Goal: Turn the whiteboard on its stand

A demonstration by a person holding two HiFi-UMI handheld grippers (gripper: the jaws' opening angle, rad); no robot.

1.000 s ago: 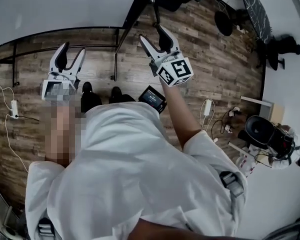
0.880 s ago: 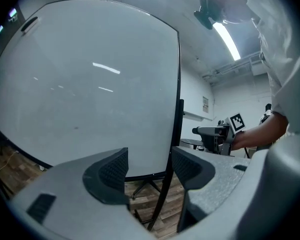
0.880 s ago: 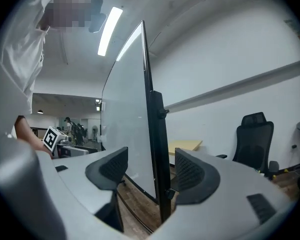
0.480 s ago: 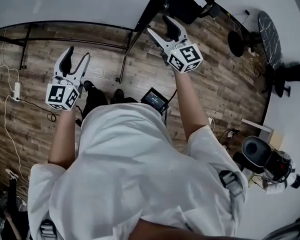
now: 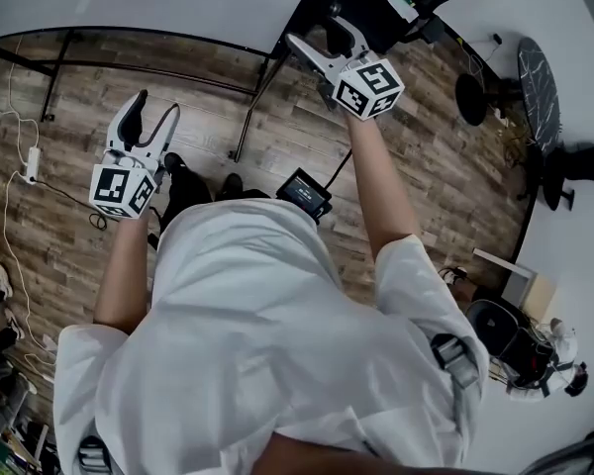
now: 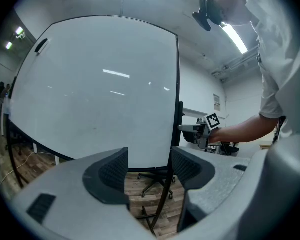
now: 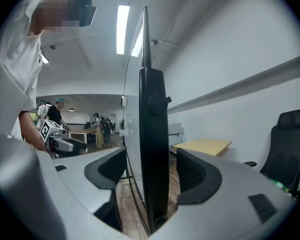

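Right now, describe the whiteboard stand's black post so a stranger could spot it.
Find the large white whiteboard. At the board's side edge stands a tall black upright post, untouched between the right hand-held gripper's jaws, which have just been opening. Unlike the broad white board, it is dark and narrow.

The head view looks steeply down over the person's white shirt (image 5: 257, 344) onto the wooden floor (image 5: 69, 97). The left gripper view faces the whiteboard (image 6: 100, 89) broadside, somewhat back; the right gripper view sights close along its black edge (image 7: 152, 134). Both share that board.
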